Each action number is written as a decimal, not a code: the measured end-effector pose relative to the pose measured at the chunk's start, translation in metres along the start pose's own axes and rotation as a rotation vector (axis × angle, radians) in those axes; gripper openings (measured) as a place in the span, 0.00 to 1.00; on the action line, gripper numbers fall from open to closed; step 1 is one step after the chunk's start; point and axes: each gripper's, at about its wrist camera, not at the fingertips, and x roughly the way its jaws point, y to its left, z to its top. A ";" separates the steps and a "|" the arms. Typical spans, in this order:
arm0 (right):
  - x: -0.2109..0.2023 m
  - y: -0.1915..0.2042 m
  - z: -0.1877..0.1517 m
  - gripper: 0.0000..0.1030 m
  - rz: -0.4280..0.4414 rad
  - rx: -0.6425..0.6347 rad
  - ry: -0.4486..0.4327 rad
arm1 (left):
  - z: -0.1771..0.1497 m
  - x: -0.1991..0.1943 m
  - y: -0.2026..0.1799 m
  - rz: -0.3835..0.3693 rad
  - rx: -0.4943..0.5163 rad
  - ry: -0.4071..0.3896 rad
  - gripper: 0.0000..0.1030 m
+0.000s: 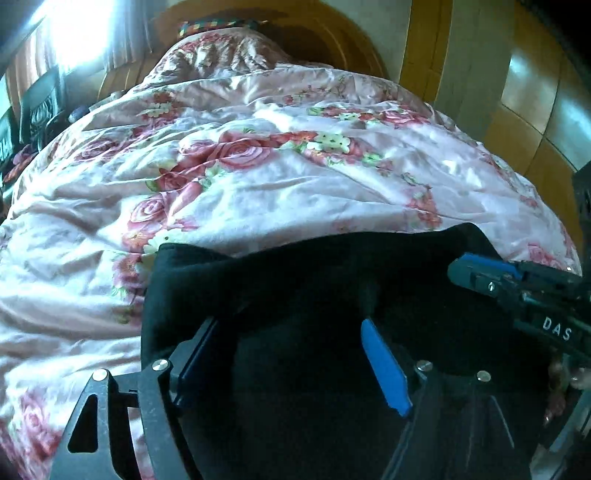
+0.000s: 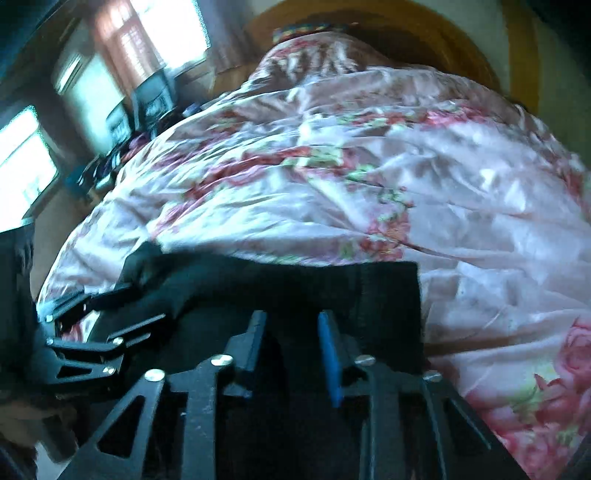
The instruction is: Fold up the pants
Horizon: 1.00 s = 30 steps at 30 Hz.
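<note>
Home bedroom. A bed fills the room, covered by a rumpled pink floral quilt (image 1: 280, 173). Curved wooden headboard (image 1: 332, 40) at the far end, against a pale wall. Sunlit window (image 2: 166, 33) with reddish curtains on the left. Wood-panelled wardrobe doors (image 1: 535, 92) on the right.

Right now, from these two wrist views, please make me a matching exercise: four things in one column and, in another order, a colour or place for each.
Things:
1. pants
2. bed cover
3. headboard
4. window

Colours or places:
A. pink with a rose print
B. bright, at the far left of the room
C. black, lying on the bed under both grippers
D. wooden, curved, at the far end of the bed

Pairs: 1-C, 2-A, 3-D, 4-B
</note>
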 end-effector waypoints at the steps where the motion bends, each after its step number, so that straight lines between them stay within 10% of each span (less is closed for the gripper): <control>1: 0.004 0.002 0.000 0.19 -0.010 -0.009 -0.001 | 0.000 0.003 -0.001 0.007 0.002 -0.003 0.78; 8: -0.025 0.002 -0.008 0.22 0.025 0.006 -0.077 | -0.009 -0.017 0.002 -0.017 -0.020 -0.077 0.78; 11: -0.057 0.008 -0.020 0.49 0.049 0.005 -0.143 | -0.020 -0.039 0.001 0.021 -0.043 -0.113 0.78; 14: -0.083 0.018 -0.042 0.54 -0.003 -0.045 -0.190 | -0.033 -0.054 -0.003 0.061 -0.054 -0.137 0.78; 21: -0.088 0.011 -0.091 0.55 -0.109 -0.053 -0.125 | -0.067 -0.070 -0.005 0.083 -0.122 -0.120 0.78; 30: -0.078 -0.035 -0.104 0.76 0.034 0.234 -0.061 | -0.102 -0.085 -0.001 0.060 -0.141 -0.106 0.78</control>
